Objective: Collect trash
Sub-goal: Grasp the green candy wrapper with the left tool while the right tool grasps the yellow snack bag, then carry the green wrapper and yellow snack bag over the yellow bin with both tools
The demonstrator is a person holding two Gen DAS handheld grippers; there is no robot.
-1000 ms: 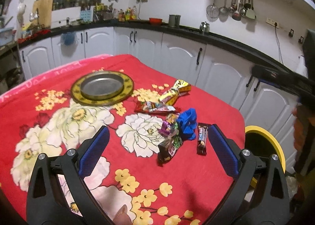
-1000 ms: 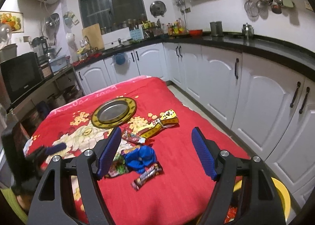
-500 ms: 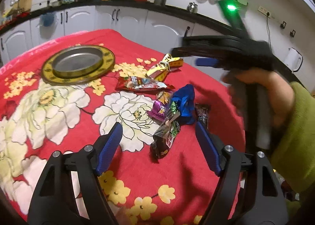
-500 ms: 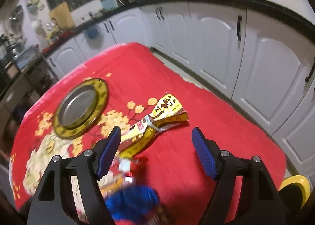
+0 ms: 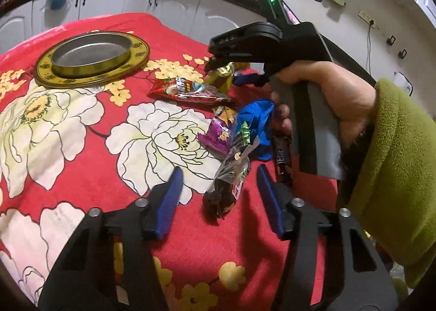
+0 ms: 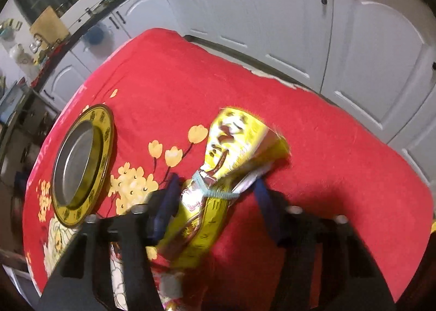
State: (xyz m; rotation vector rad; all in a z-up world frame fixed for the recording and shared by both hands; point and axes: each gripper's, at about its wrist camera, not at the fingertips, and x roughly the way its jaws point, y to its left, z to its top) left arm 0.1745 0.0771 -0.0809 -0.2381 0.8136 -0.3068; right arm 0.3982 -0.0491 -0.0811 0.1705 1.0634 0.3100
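Note:
Several snack wrappers lie on a red floral cloth (image 5: pixel 81 125). In the left wrist view a dark brown wrapper (image 5: pixel 229 188) lies between the blue pads of my left gripper (image 5: pixel 220 199). Its jaws are closing and the pads stand clear of the wrapper on both sides. In the right wrist view a long yellow wrapper (image 6: pixel 231 142) runs between the fingers of my right gripper (image 6: pixel 215 196). Those jaws are also closing, close beside the wrapper, and I see no firm press through the blur. A hand (image 5: pixel 327 93) in a green sleeve holds that gripper over the yellow wrapper (image 5: pixel 226 76).
A red wrapper (image 5: pixel 188 91), a purple one (image 5: pixel 218 134), a blue crumpled piece (image 5: pixel 256 120) and a dark bar (image 5: pixel 282 158) lie in the pile. A gold-rimmed round metal dish (image 5: pixel 92 52) sits at the far left. White cabinets (image 6: pixel 354 38) stand beyond the table's edge.
Both grippers came down and narrowed. The left now straddles the dark brown wrapper. The right swung over the pile and dropped onto the yellow wrapper, which now lies between its fingers.

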